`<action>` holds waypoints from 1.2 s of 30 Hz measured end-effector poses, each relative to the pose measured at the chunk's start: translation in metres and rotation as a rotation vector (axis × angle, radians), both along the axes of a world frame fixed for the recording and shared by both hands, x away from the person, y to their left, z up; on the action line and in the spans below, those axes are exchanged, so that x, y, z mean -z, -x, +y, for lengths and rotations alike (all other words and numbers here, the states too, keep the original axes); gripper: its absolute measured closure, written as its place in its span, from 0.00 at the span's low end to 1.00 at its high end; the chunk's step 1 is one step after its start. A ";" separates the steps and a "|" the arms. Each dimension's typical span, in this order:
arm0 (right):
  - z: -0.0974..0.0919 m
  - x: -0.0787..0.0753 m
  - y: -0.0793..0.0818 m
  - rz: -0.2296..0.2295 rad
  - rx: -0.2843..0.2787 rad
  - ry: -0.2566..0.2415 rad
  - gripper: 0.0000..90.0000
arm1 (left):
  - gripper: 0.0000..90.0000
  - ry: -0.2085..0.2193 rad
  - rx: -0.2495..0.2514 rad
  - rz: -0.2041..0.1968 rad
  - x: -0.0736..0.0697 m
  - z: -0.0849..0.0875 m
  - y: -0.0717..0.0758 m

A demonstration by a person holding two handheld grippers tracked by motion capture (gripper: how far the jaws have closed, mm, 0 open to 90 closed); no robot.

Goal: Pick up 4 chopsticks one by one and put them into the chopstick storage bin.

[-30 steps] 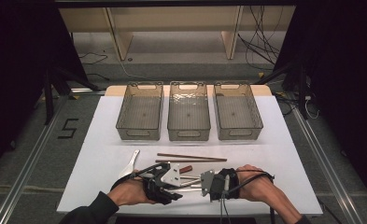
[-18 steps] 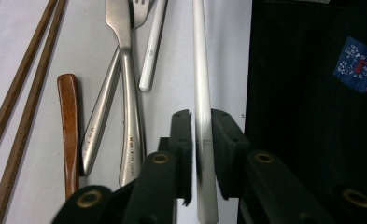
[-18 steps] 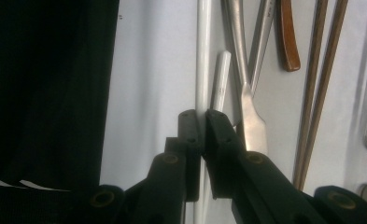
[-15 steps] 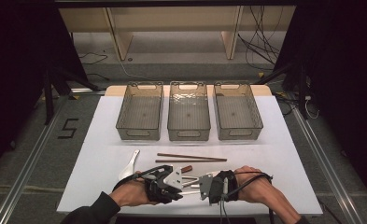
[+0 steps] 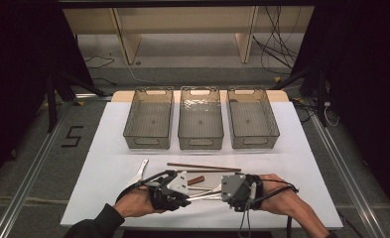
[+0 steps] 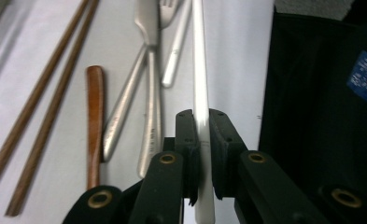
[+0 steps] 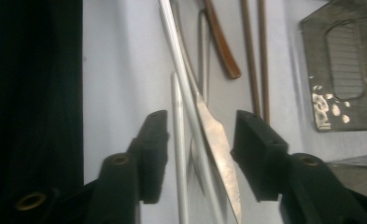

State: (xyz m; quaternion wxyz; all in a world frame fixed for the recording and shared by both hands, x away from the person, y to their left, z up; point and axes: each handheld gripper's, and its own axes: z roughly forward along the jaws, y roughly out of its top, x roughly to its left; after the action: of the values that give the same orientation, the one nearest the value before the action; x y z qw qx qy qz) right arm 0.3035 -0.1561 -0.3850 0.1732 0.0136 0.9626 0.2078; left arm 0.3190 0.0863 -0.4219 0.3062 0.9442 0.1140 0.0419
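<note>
White chopstick clamped between my left gripper's jaws, running straight ahead over the desk. My right gripper's jaws have just been opening, astride a knife blade without touching it.

Cutlery cluster is sitting wedged between both tongs – no passing room there. Chopsticks are lying across just beyond it. Three bins are blocking the far half of the counter, narrow gaps between them – outer counter edges are staying passable.
</note>
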 end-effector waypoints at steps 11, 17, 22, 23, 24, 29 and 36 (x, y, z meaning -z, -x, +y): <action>-0.024 -0.007 -0.006 0.028 0.198 -0.343 0.44 | 0.92 0.062 -0.177 0.028 -0.006 0.018 -0.015; -0.050 -0.002 -0.009 0.041 0.353 -0.565 0.41 | 0.92 0.108 -0.262 0.004 -0.012 0.029 -0.023; -0.071 0.000 -0.011 0.069 0.463 -0.695 0.38 | 0.92 0.153 -0.313 0.000 -0.016 0.035 -0.030; -0.074 0.001 -0.011 0.074 0.477 -0.710 0.38 | 0.92 0.156 -0.319 -0.002 -0.017 0.036 -0.031; -0.076 0.002 -0.011 0.074 0.487 -0.721 0.38 | 0.92 0.156 -0.327 -0.005 -0.018 0.038 -0.032; -0.080 0.007 -0.010 0.097 0.508 -0.730 0.35 | 0.92 0.205 -0.388 -0.002 -0.028 0.049 -0.042; -0.082 0.009 -0.005 0.105 0.513 -0.717 0.35 | 0.92 0.244 -0.485 -0.035 -0.043 0.070 -0.055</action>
State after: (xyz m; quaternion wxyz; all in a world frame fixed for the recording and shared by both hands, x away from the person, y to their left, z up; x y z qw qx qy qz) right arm 0.3089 -0.2378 -0.3938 0.1544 0.3220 0.8026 0.4778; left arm 0.3741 0.1561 -0.3791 0.4005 0.8446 0.3357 0.1163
